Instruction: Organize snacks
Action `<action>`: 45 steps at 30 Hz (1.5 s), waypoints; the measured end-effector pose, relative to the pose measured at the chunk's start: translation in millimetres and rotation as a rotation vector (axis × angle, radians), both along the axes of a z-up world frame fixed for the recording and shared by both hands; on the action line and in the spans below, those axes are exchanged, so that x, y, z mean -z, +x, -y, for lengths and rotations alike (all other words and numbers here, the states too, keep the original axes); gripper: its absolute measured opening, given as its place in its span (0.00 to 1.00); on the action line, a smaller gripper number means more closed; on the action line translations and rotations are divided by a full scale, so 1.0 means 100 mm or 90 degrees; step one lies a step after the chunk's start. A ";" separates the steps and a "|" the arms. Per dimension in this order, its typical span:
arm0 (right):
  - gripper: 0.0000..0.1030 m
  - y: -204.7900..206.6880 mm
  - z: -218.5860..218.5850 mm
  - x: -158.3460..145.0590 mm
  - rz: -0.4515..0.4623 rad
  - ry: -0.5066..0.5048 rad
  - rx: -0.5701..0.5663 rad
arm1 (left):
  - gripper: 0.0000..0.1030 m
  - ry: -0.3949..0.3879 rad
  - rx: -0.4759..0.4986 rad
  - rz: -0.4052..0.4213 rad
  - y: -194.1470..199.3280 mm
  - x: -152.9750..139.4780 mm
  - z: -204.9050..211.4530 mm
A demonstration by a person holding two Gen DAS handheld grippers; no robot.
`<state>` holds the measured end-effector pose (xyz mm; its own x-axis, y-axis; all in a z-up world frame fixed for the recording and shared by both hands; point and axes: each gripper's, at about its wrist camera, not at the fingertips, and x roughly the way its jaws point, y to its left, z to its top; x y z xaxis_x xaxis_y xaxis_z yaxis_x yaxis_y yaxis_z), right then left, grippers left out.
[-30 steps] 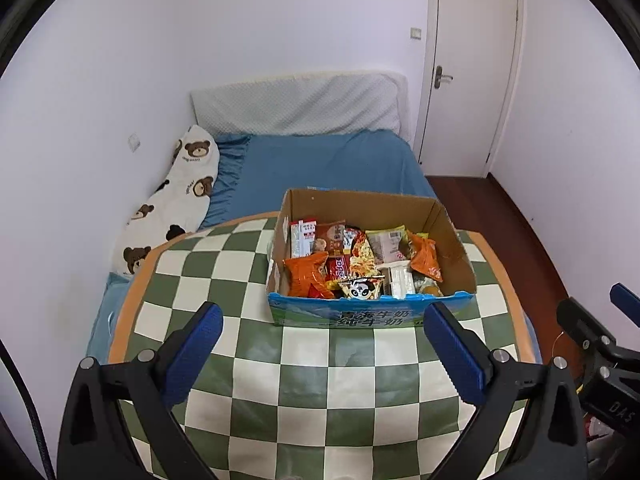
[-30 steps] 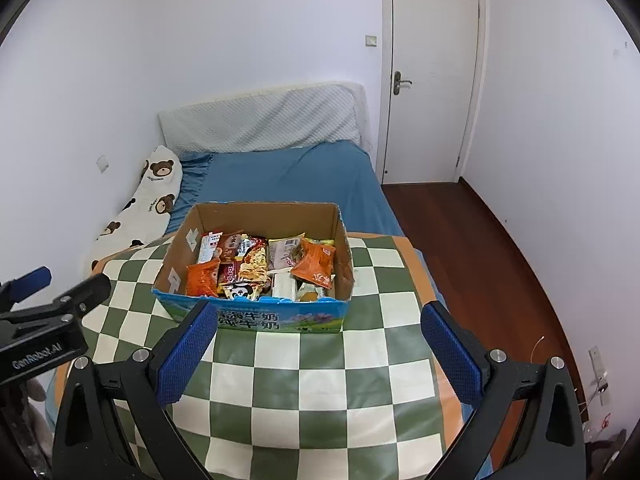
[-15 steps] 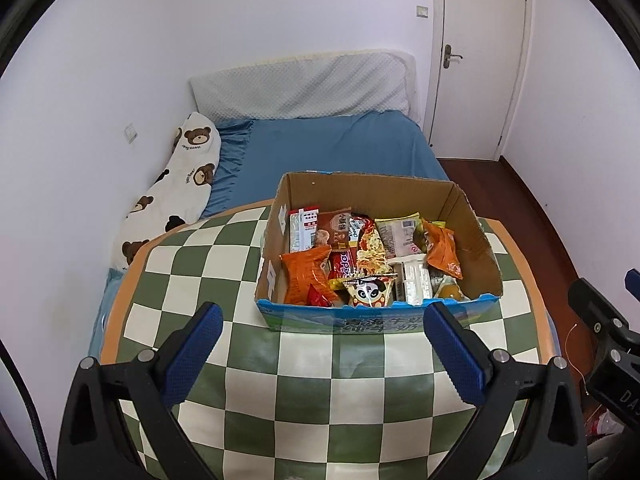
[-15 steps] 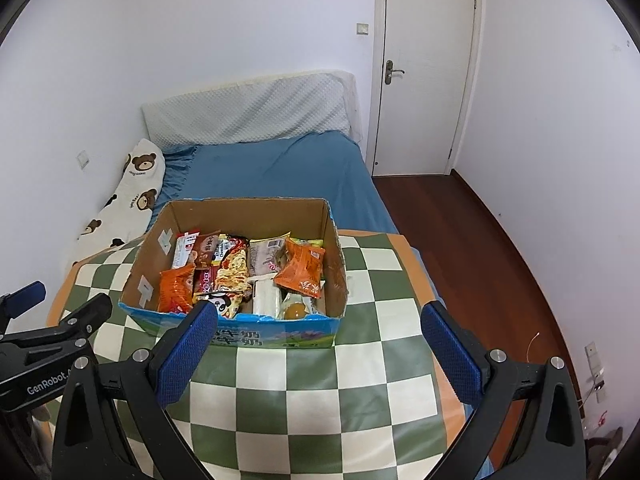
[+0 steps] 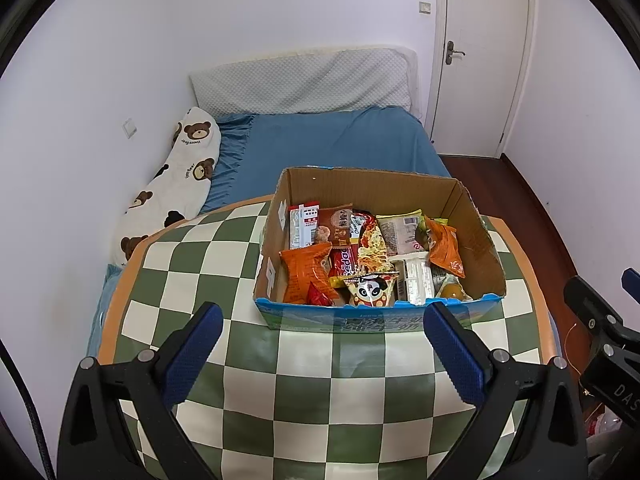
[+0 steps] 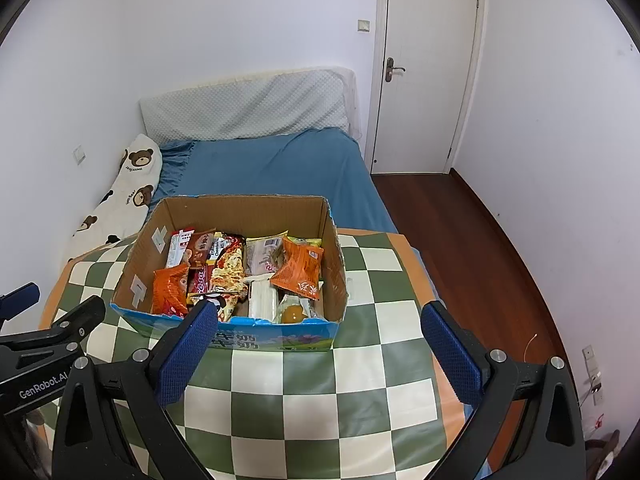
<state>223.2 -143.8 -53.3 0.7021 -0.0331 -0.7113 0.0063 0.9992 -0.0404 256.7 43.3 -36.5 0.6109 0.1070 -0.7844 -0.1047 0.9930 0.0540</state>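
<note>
Snacks: assorted foil and plastic packets [image 5: 372, 260], jumbled in an open brown cardboard box with a blue printed front [image 5: 476, 236]. Left gripper [image 5: 320, 350] and right gripper [image 6: 316, 348]: jaws spread wide, empty, short of the box, apparently poised to reach in. Box stands on green-and-cream checkered tablecloth [image 5: 304, 392], beside blue-sheeted bed [image 5: 332, 144].

White walls [image 6: 200, 40], blue bed [image 6: 272, 168], door [image 6: 424, 68]

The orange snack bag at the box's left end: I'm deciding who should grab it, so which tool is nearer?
Left, probably. The left tool hangs open just before the orange snack bag; the right tool sits further right, facing the box's right half.
</note>
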 end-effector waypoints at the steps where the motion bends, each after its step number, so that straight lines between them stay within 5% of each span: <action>1: 1.00 0.00 0.00 0.00 0.000 0.000 0.000 | 1.00 0.001 -0.001 0.000 0.00 0.00 0.00; 45: 1.00 -0.11 0.06 -0.08 0.010 0.000 0.008 | 1.00 0.008 0.007 0.011 -0.05 -0.07 0.04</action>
